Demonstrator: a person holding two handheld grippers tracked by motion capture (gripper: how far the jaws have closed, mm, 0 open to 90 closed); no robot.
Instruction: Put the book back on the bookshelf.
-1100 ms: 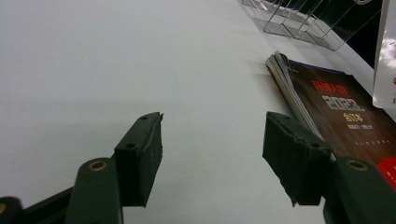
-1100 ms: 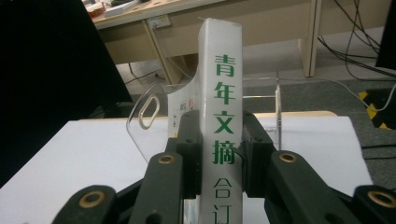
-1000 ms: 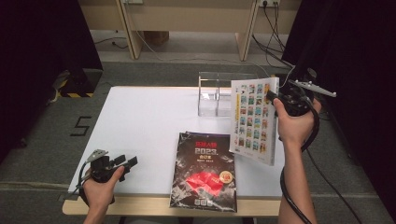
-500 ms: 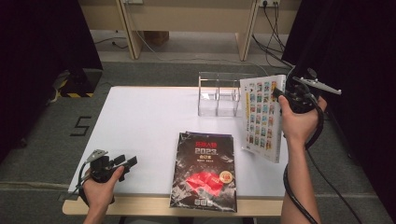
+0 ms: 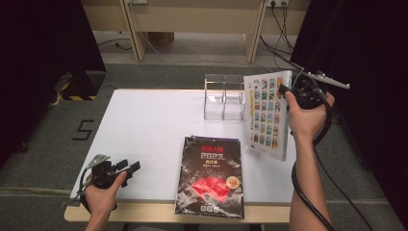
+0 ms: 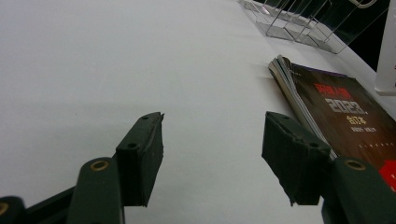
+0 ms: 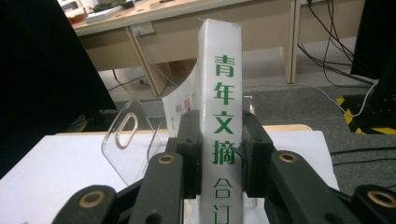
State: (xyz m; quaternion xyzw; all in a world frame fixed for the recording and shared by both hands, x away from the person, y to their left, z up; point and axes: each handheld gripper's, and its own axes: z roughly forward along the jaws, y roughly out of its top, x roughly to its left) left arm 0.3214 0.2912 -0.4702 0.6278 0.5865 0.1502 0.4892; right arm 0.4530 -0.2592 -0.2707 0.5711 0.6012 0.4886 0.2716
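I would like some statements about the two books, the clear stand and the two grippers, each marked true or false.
1. The right gripper is closed on the spine of the white book. True.
2. The white book lies flat on the table. False: it is held upright, off the table.
3. The left gripper holds the dark book. False: its jaws are open with nothing between them, and the dark book lies flat beside it.
4. The clear stand is at the far side of the table. True.
5. A book already stands in the clear stand. False: its compartments look empty.
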